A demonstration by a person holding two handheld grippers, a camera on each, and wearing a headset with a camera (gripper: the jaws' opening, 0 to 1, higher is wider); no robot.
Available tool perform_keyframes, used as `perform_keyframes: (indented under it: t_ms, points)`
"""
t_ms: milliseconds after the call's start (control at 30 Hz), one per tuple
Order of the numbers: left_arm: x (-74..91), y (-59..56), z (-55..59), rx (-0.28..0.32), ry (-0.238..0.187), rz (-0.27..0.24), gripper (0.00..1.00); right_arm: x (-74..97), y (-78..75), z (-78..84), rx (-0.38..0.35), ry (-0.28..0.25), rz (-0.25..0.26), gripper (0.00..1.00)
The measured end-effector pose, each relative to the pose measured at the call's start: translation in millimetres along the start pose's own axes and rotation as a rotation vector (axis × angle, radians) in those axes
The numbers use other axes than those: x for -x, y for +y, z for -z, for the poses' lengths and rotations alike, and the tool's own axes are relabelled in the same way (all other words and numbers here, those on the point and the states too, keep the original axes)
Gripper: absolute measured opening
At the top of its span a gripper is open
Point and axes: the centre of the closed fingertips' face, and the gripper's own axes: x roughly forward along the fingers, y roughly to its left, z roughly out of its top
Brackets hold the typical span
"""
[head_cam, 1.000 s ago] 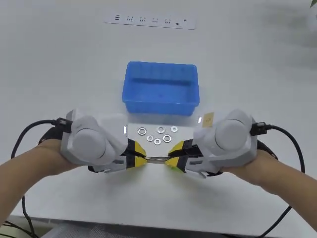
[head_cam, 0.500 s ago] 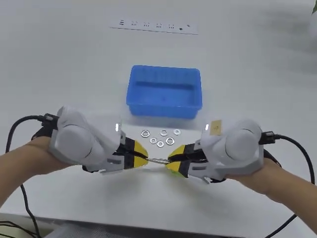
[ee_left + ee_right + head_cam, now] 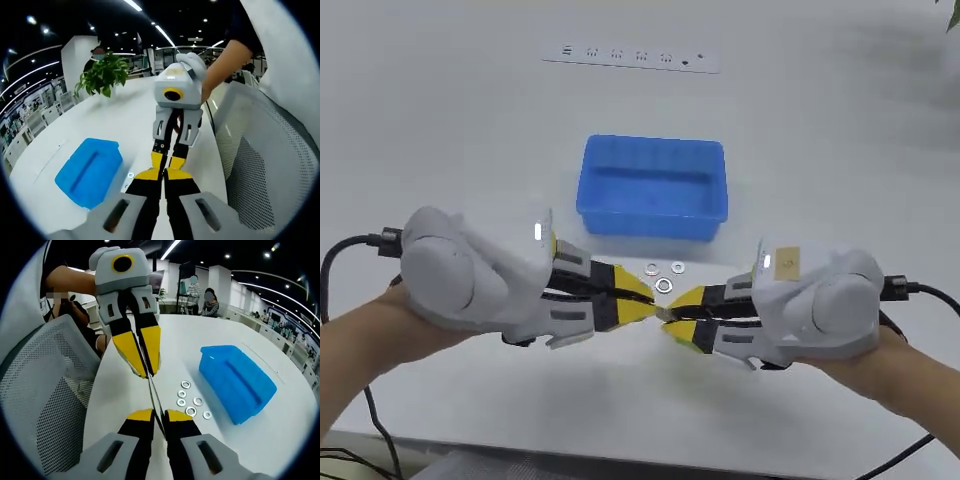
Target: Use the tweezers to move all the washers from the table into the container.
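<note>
Tweezers [image 3: 153, 390] are a thin metal strip running between the two grippers, arms narrow and nearly together, nothing seen in the tips. Left gripper [image 3: 145, 367] has its yellow jaws pinched onto one end. Right gripper [image 3: 155, 416] has its jaws closed around the other end. In the head view the left gripper [image 3: 642, 298] and right gripper [image 3: 676, 312] meet tip to tip at centre, each held in a hand, and the tweezers [image 3: 662, 312] are barely visible there (just a sliver of metal between the yellow tips).

Washers [image 3: 191, 411] lie loose on the white table [image 3: 470, 130]; six count in the right gripper view, clustered between the tweezers and the container [image 3: 240, 385]. In the head view three washers [image 3: 664, 285] show just beyond the gripper tips, the others covered by the left gripper.

Container [image 3: 650, 222] is a blue rectangular bin, just past the washers; I see no washers inside it. It also shows in the left gripper view [image 3: 87, 170], to the left of the left gripper's [image 3: 162, 175] closed jaws.

Power strip [image 3: 630, 55] lies at the far side of the table. Potted plant [image 3: 102, 75] stands at the table's far end. Mesh chair [image 3: 50, 390] is beside the bench.
</note>
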Motion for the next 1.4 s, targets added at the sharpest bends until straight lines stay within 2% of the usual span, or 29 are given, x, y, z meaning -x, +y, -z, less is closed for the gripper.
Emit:
perform_keyframes:
  t_ms: [200, 267, 367, 467, 633, 667, 700, 967, 1100, 1267, 1400]
  points:
    - [-3.2, 1.9, -14.0, 0.017, -0.049, -0.001, 0.05, -5.6, -0.6, -8.7, -0.008, -0.028, -0.003, 0.09]
    - [-3.6, 1.8, -14.6, 0.005, -0.045, -0.003, 0.05, -8.9, -1.2, -11.3, 0.003, -0.029, 0.004, 0.08]
    - [-3.7, 3.3, -17.4, 0.042, -0.069, -0.003, 0.05, -12.1, 1.8, -16.2, -0.053, -0.068, -0.018, 0.08]
    - [-4.3, 3.3, -16.0, 0.028, -0.065, -0.005, 0.05, -14.2, 1.4, -15.8, -0.017, -0.046, -0.007, 0.08]
    - [-0.4, 5.9, -13.6, 0.073, -0.075, -0.013, 0.06, -15.0, 1.4, -16.3, -0.006, -0.048, -0.013, 0.08]
    - [-0.6, 5.6, -13.9, 0.097, -0.078, -0.015, 0.07, -14.9, 1.7, -16.3, -0.004, -0.048, -0.015, 0.08]
    - [-0.9, 6.3, -14.5, 0.083, -0.081, -0.021, 0.07, -14.8, 1.5, -16.4, 0.0, -0.049, -0.013, 0.07]
    - [2.4, 3.2, -18.1, 0.096, -0.088, 0.005, 0.08, -13.5, 3.2, -15.7, 0.001, -0.054, -0.011, 0.07]
    - [4.4, 2.3, -14.1, 0.071, -0.061, 0.017, 0.07, -13.6, 3.1, -15.7, 0.006, -0.05, -0.016, 0.07]
    - [5.6, 1.7, -13.2, 0.049, -0.054, 0.029, 0.07, -14.0, 3.5, -15.9, 0.008, -0.049, -0.017, 0.07]
    - [4.6, -0.2, -13.8, 0.008, -0.046, 0.033, 0.06, -13.7, 3.5, -15.8, 0.012, -0.043, -0.021, 0.08]
